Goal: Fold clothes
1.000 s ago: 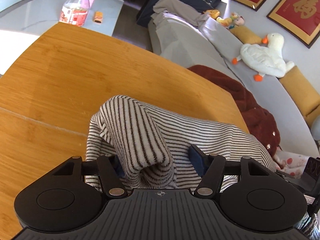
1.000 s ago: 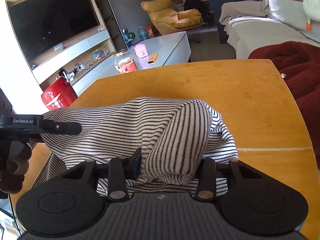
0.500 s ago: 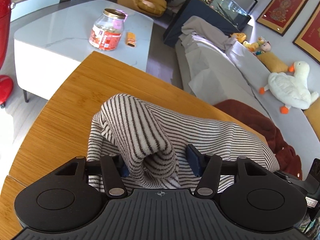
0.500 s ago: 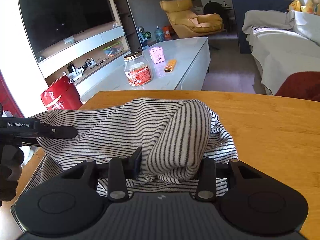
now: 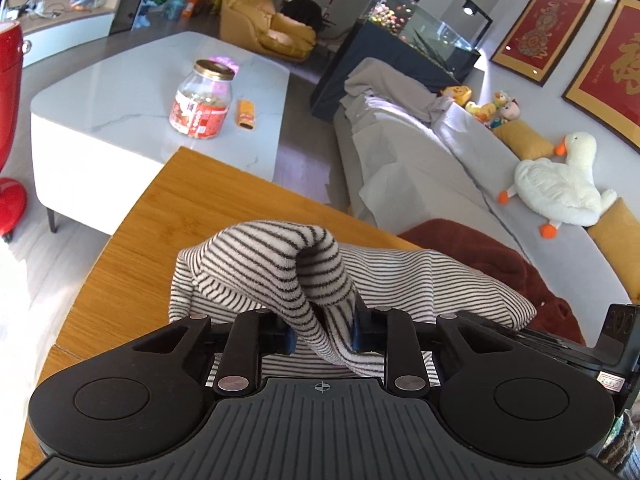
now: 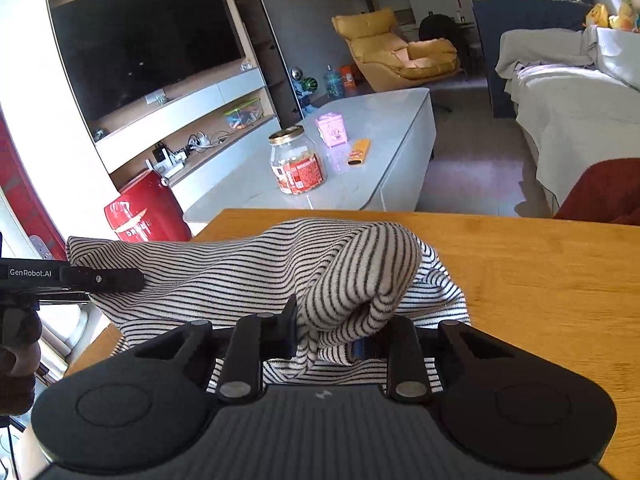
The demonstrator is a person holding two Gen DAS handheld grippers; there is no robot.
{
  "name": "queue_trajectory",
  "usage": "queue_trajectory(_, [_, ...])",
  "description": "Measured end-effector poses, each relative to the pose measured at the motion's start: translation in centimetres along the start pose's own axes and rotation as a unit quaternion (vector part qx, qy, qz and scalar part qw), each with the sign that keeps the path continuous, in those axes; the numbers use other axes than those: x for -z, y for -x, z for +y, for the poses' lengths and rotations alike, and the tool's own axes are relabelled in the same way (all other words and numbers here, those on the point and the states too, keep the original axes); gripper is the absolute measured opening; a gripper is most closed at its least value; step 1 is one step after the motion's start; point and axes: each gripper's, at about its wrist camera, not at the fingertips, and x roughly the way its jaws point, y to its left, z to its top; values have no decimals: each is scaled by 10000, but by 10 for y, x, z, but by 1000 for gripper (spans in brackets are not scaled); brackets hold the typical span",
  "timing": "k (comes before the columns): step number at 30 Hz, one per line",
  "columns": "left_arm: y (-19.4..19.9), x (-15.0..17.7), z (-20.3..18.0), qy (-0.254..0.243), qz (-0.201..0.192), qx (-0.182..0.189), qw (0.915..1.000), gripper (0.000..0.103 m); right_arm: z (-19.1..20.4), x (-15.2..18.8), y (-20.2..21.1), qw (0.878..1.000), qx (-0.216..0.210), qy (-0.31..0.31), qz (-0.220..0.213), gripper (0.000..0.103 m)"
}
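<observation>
A black-and-white striped garment (image 5: 420,280) lies bunched on the wooden table (image 5: 208,208), stretched between both grippers. My left gripper (image 5: 322,334) is closing its jaws, and a thick rolled fold of the cloth is squeezed between its pads. My right gripper (image 6: 326,340) is closing too, pinching another rolled fold of the striped garment (image 6: 240,272) above the wooden table (image 6: 540,272). In the right wrist view, one of the left gripper's fingers (image 6: 100,279) shows at the cloth's far left corner, with a gloved hand (image 6: 16,360) below it.
Beyond the table's far edge stands a white marble coffee table (image 5: 120,92) with a glass jar (image 5: 202,104). A dark red blanket (image 5: 500,256) lies on the grey sofa (image 5: 420,168) at the right. A red mini fridge (image 6: 144,216) stands on the floor at the left.
Both pairs of jaws have narrowed onto the striped folds. Both grippers have risen and shifted with the garment, and the table's far edge now looks much closer.
</observation>
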Motion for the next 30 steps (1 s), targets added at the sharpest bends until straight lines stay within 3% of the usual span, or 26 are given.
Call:
queue_trajectory(6, [50, 36, -22, -180, -94, 182, 9996, 28, 3, 17, 57, 9992, -316, -178, -191, 24])
queue_trajectory(13, [47, 99, -11, -76, 575, -96, 9983, 34, -4, 77, 65, 9985, -161, -346, 385, 25])
queue_trajectory(15, [47, 108, -7, -136, 668, -328, 9971, 47, -7, 83, 64, 9985, 2, -376, 386, 36])
queue_trajectory(18, [60, 106, -2, -198, 519, -515, 9971, 52, -6, 80, 72, 9991, 215, -270, 228, 48])
queue_trajectory(20, [71, 101, 2, -146, 365, -509, 9979, 52, -5, 75, 79, 9992, 377, -91, 87, 50])
queue_trajectory(25, [55, 89, 11, 186, 586, -160, 9980, 56, -12, 61, 70, 9993, 195, -300, 133, 50])
queue_trajectory(26, [46, 88, 12, 219, 655, -175, 9975, 51, -13, 59, 64, 9991, 132, -368, 169, 46])
queue_trajectory(27, [38, 85, 13, 249, 680, -214, 9971, 39, -13, 56, 59, 9989, 99, -428, 187, 36])
queue_trajectory(30, [35, 66, 9, 318, 426, -44, 9986, 34, -13, 43, 57, 9986, 36, -529, 26, 25])
